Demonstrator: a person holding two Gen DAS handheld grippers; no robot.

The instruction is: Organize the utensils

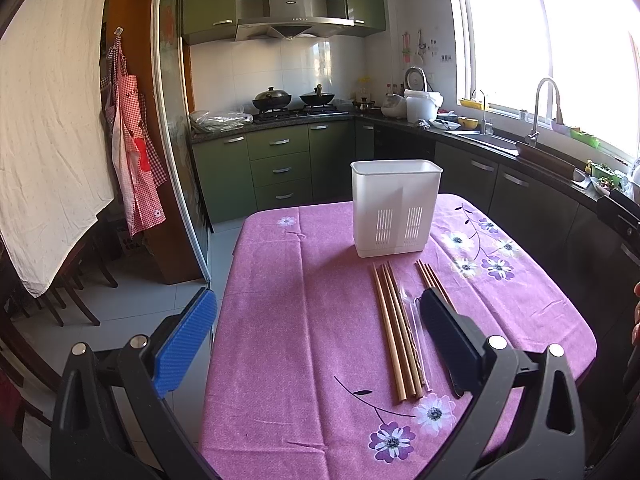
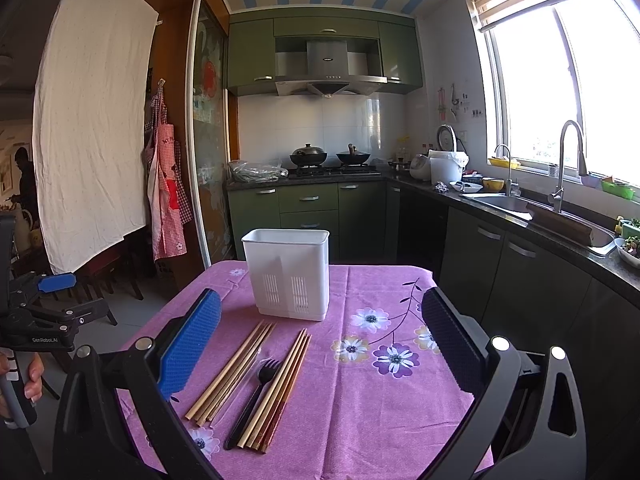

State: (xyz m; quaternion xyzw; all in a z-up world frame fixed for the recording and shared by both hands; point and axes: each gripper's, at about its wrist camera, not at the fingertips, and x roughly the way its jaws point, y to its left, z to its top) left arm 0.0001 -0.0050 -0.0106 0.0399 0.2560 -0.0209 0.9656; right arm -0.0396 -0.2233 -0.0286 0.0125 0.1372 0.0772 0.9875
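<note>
A small table under a purple flowered cloth stands in a kitchen with green cabinets, a stove with two woks at the back, and a sink under a bright window at 3 o'clock. On the cloth toward 12 o'clock stands a white slotted caddy, upright, with a divider inside. Just in front of it, toward 6 o'clock, the utensils lie flat in a row, all pointing roughly at the caddy: a pale chopstick bundle on the left, a black fork in the middle with tines toward the caddy, and a darker chopstick bundle on the right, its edge touching the fork. A clear utensil lies between the bundles in the left wrist view; its type is hard to tell. The right gripper hovers above the utensils with its jaws wide apart, holding nothing. The left gripper also has its jaws wide apart and empty; it sits at 9 o'clock of the table, its blue pad over the floor and its dark pad over the right-hand chopsticks. In the right wrist view the left gripper is at the far left edge, held in a hand.
</note>
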